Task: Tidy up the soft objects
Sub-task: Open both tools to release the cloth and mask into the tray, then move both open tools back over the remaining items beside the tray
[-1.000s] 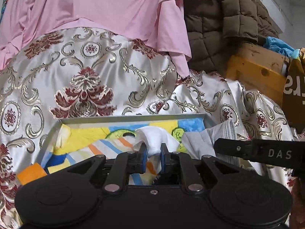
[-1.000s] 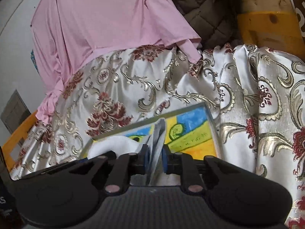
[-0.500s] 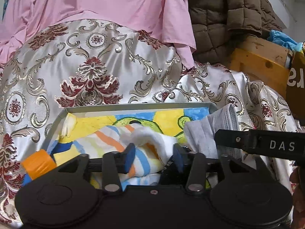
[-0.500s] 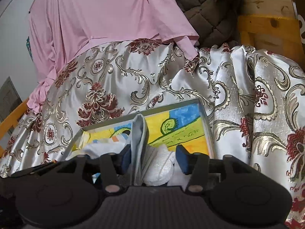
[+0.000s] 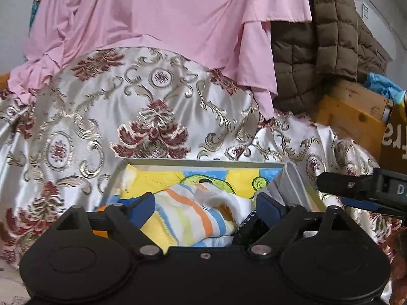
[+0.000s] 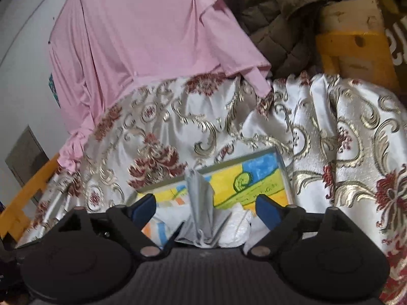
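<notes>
Striped cloth [image 5: 189,216], in orange, blue and yellow bands, lies bunched in the shallow grey box [image 5: 203,163] whose bottom is painted yellow, blue and green. Beside it on the right I see a folded grey cloth [image 6: 201,203] standing on edge, and a crumpled white piece [image 6: 235,225] just beside that. My left gripper [image 5: 204,207] has just been opening its jaws; they now stand wide to either side of the striped cloth without pressing it. My right gripper [image 6: 206,208] has likewise just spread its jaws, the grey cloth between them but free. I judge both pieces delivered into the box, so this step looks finished. What remains I can only guess: the pink sheet [image 5: 165,25] and brown quilted jacket [image 5: 328,45] piled behind on the brocade cover [image 5: 89,117] may still want sorting. The box contents look loosely heaped, not neatly folded.
</notes>
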Demonstrator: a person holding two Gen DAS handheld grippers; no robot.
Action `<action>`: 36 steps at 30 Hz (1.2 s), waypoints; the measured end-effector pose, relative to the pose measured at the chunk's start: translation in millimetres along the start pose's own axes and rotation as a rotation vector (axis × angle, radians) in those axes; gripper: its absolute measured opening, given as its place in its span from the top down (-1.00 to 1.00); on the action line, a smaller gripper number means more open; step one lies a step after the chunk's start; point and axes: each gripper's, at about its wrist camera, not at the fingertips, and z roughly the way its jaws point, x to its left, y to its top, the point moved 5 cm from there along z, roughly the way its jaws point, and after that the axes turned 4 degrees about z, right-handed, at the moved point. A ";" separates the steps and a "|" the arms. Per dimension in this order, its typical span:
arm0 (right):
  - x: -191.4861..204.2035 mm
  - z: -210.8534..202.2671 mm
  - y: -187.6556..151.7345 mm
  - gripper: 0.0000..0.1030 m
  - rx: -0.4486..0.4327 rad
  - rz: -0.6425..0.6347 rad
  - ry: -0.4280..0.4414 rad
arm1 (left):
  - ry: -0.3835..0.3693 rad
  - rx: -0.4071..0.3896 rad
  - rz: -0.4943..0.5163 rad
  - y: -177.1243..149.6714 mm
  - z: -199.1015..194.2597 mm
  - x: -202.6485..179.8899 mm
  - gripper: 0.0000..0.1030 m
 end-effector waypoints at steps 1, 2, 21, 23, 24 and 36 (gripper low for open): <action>2.0 -6.6 1.2 -0.78 -0.013 0.007 0.009 | 0.002 -0.008 -0.006 1.6 -8.7 1.7 -0.85; 3.8 -12.4 2.3 -0.82 -0.024 0.014 0.016 | 0.005 -0.017 -0.007 3.2 -17.1 2.9 -0.86; 86.9 -130.2 -38.2 -1.00 -0.175 -0.143 0.090 | 0.027 -0.135 -0.078 -28.0 -195.7 30.8 -0.98; 97.5 -140.9 -45.3 -1.00 -0.189 -0.161 0.100 | 0.036 -0.135 -0.095 -34.4 -211.4 38.7 -0.98; 101.9 -146.1 -49.5 -1.00 -0.195 -0.168 0.104 | 0.041 -0.133 -0.103 -37.6 -220.2 42.7 -0.98; 133.9 -187.0 -103.4 -1.00 -0.205 -0.243 0.083 | 0.137 -0.071 -0.122 -81.0 -297.3 84.3 -0.98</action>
